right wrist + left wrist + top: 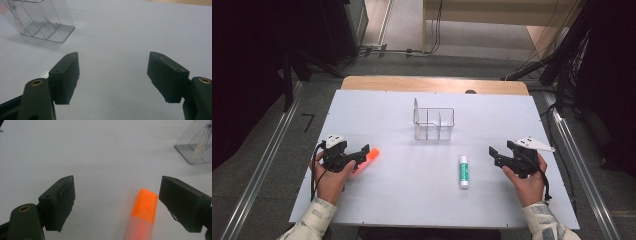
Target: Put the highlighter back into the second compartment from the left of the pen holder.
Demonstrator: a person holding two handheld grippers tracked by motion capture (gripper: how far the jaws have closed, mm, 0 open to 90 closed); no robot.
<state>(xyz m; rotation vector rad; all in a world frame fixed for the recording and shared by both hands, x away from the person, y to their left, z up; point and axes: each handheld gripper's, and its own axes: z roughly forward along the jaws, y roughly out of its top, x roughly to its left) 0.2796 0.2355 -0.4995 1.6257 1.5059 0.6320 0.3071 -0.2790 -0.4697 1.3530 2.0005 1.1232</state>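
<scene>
An orange highlighter (371,156) lies on the white table (412,200) at the left. My left gripper (361,157) stands open around its near end. In the left gripper view the highlighter (143,213) sits between the jaws, close to the right-hand one, and neither pad presses on it; the left gripper (117,186) is wide open. A white and green glue stick (464,171) lies right of centre. My right gripper (494,155) hovers to its right, open and holding nothing. In the right gripper view the right gripper (113,63) frames bare table.
A clear plastic organiser (434,123) with dividers stands at the middle back of the table, seen also as the organiser (195,147) and the organiser (42,22) in the gripper views. The table's wooden far edge (432,84) borders a grey floor with cables.
</scene>
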